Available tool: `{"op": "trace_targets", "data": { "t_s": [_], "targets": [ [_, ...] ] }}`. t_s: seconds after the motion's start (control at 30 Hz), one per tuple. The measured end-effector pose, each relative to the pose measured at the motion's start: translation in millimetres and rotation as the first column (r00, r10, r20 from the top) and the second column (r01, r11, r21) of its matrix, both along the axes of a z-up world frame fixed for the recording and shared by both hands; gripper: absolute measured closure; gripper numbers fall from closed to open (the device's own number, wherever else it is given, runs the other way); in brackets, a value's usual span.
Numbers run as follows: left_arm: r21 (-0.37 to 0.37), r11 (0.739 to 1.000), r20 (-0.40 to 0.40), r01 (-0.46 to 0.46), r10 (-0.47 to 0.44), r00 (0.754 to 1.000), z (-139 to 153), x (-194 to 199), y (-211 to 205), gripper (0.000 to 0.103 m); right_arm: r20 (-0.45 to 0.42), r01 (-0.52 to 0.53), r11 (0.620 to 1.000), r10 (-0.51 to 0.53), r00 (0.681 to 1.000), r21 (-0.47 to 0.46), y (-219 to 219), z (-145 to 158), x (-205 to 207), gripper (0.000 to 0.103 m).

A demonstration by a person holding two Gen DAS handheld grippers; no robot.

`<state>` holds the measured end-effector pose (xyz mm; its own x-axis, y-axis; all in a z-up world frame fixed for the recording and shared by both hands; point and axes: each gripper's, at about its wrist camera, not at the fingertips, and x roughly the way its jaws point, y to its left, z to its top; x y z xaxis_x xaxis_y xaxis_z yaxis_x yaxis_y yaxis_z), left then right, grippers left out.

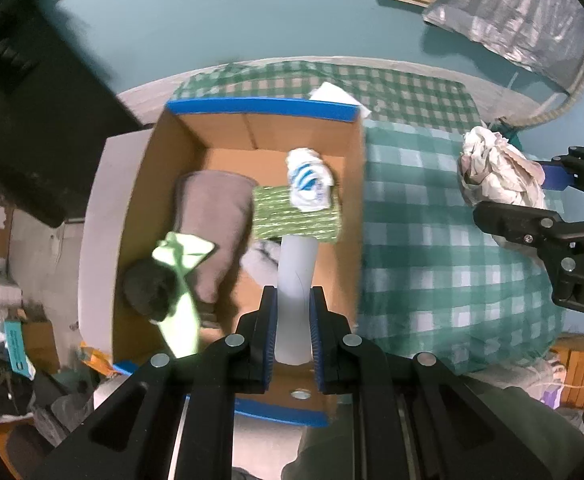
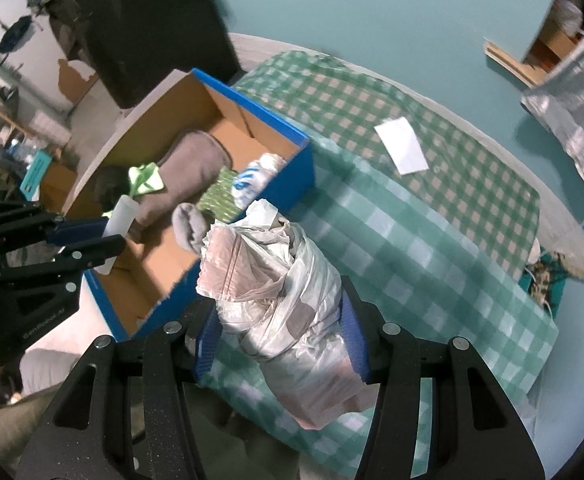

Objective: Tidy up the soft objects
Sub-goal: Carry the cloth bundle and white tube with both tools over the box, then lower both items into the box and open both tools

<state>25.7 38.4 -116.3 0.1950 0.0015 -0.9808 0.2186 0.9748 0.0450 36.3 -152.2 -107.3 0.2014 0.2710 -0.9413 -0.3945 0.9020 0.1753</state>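
Note:
My left gripper [image 1: 292, 300] is shut on a white plastic tube [image 1: 295, 292] and holds it over the open blue cardboard box [image 1: 264, 106]. In the box lie a grey-brown cloth [image 1: 212, 216], a light green cloth [image 1: 180, 256], a dark bundle [image 1: 148, 288], a green striped sponge cloth [image 1: 292, 220], a white and blue bag [image 1: 308, 180] and a grey sock [image 1: 260, 260]. My right gripper [image 2: 282, 320] is shut on a crumpled white plastic bag bundle [image 2: 288, 304], held above the checked cloth [image 2: 412, 240] right of the box [image 2: 292, 168].
A white paper [image 2: 402, 144] lies on the checked cloth at the back. A silver foil bag [image 1: 512, 12] hangs at the upper right on the teal wall. A dark object [image 1: 32, 100] stands left of the box. Clutter lies on the floor at the lower left.

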Motion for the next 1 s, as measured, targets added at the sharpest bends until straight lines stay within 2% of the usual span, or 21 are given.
{"op": "trace_targets", "data": {
  "t_s": [0.43,1.0],
  "targets": [
    [0.024,0.994,-0.023,-0.106,0.106,0.994,-14,3,55,0.088,0.001,-0.125,0.992,0.125,0.992,-0.005,72,-2,23,0.050],
    [0.034,0.978,-0.063,-0.206,0.208,0.976,-41,25,109,0.088,-0.057,-0.173,0.985,0.172,0.984,-0.025,137,-31,54,0.050]
  ]
}}
